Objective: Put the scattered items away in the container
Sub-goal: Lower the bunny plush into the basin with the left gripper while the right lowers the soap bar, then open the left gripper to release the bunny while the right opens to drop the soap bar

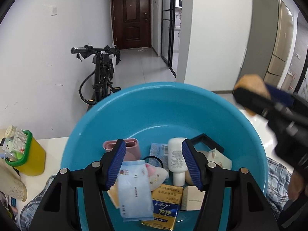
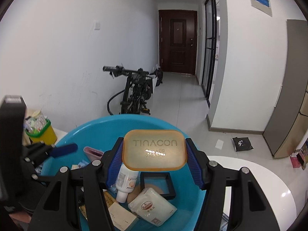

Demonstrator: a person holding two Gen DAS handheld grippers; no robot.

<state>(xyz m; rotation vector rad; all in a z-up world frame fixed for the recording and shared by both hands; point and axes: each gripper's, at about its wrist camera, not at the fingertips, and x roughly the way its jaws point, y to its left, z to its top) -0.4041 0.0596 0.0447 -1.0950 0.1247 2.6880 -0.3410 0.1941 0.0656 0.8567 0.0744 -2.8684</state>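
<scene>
A blue plastic basin [image 1: 173,90] sits right below both grippers. In it lie a pink holder [image 1: 132,148], a white bottle [image 1: 176,157], a pale blue wipes packet [image 1: 134,190], a gold packet [image 1: 165,206], a black square frame [image 2: 157,184] and a tissue pack [image 2: 152,206]. My left gripper [image 1: 153,144] hangs open over these items, with nothing between its pads. My right gripper [image 2: 154,148] is shut on an amber rounded case marked TINACON [image 2: 154,149], held above the basin's [image 2: 86,127] far side. The case appears blurred at the right of the left wrist view.
A yellow bin with a green rim [image 1: 28,157], stuffed with small items, stands left of the basin on the white table [image 2: 250,173]. Plaid cloth [image 1: 279,173] lies under the basin. Beyond are a bicycle [image 1: 102,73], a hallway door and a black package on the floor [image 2: 242,143].
</scene>
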